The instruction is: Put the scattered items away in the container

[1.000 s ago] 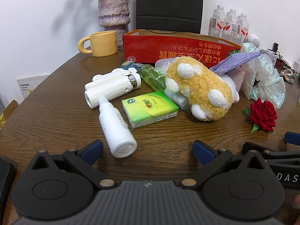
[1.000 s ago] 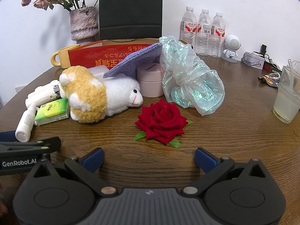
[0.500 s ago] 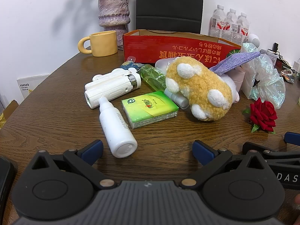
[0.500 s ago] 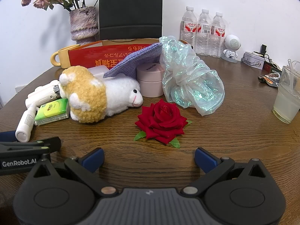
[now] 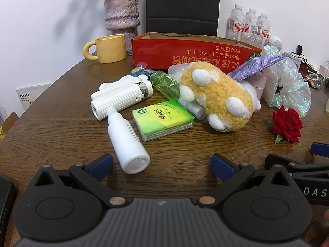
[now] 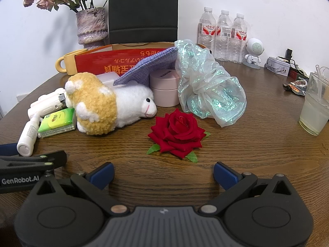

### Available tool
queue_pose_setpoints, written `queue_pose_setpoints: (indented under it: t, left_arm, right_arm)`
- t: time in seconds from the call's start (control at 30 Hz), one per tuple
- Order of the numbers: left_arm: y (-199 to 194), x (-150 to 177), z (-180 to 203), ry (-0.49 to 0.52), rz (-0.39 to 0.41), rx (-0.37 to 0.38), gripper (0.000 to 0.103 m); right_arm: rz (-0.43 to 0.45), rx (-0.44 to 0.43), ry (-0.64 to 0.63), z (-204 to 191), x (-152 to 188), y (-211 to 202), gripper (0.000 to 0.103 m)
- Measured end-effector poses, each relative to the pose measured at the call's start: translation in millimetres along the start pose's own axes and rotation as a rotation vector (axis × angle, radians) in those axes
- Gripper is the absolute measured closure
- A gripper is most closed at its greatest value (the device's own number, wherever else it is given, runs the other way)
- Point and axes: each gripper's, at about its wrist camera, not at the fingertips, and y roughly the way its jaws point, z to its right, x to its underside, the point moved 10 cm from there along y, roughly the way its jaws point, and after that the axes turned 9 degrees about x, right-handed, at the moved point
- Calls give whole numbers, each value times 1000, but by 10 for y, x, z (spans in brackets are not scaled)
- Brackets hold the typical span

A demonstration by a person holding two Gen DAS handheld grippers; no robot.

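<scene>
A red open cardboard box (image 5: 185, 49) stands at the back of the wooden table. In front of it lie a white bottle (image 5: 127, 144), a green tissue pack (image 5: 162, 119), a white device (image 5: 121, 97), a green bottle (image 5: 164, 84) and a plush sheep (image 5: 216, 96). A red rose (image 6: 176, 131), a pink jar (image 6: 164, 88), a purple cloth (image 6: 148, 68) and an iridescent wrap (image 6: 209, 90) lie to the right. My left gripper (image 5: 162, 164) is open and empty just short of the white bottle. My right gripper (image 6: 163, 173) is open and empty just short of the rose.
A yellow mug (image 5: 109, 48) and a purple vase (image 5: 121, 14) stand at the back left. Three water bottles (image 6: 222, 35), a small white robot figure (image 6: 254, 51) and a glass with a drink (image 6: 314, 111) stand on the right. A black chair back (image 6: 144, 10) is behind the box.
</scene>
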Motion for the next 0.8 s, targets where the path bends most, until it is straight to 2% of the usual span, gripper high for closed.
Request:
queue_pose_setpoints:
  t: [0.8]
  left_arm:
    - [7,-1,12,0,1,1,0]
  right_arm:
    - [-1,7,6,30,-29,41,0]
